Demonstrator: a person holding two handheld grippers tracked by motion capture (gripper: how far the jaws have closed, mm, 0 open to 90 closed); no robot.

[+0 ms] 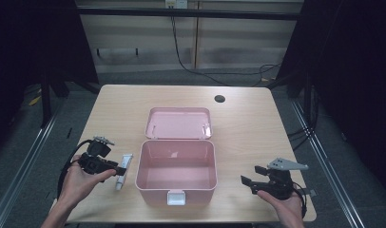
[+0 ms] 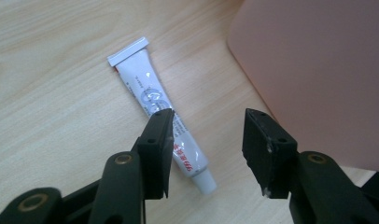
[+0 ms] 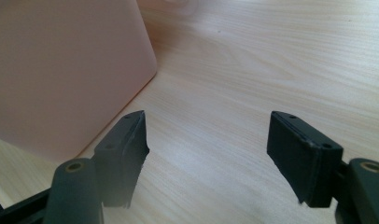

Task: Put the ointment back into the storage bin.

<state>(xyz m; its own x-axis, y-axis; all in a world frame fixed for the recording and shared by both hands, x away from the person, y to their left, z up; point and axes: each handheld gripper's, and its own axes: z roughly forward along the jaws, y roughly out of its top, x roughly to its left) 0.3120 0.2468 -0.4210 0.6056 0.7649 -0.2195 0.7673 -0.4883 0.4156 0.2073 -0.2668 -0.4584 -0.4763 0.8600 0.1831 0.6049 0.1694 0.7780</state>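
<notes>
A white tube (image 1: pixel 124 167) with red print lies flat on the wooden table, just left of an open pink box (image 1: pixel 139 167) whose lid (image 1: pixel 178 122) is folded back. My left gripper (image 1: pixel 120 169) hovers right over the tube with its jaws apart. In the left gripper view the tube (image 2: pixel 150 93) runs diagonally under the left jaw, its cap end between the jaws, and the pads do not press on it; my left gripper (image 2: pixel 208 116) is open. My right gripper (image 1: pixel 250 175) rests open to the right of the box, with bare table between its jaws (image 3: pixel 208 119).
The box's pink wall (image 2: pixel 318 70) stands close on the right in the left gripper view and on the left (image 3: pixel 61 70) in the right gripper view. A round cable hole (image 1: pixel 219 99) sits at the table's far side. The box's white latch (image 1: pixel 176 197) faces the near edge.
</notes>
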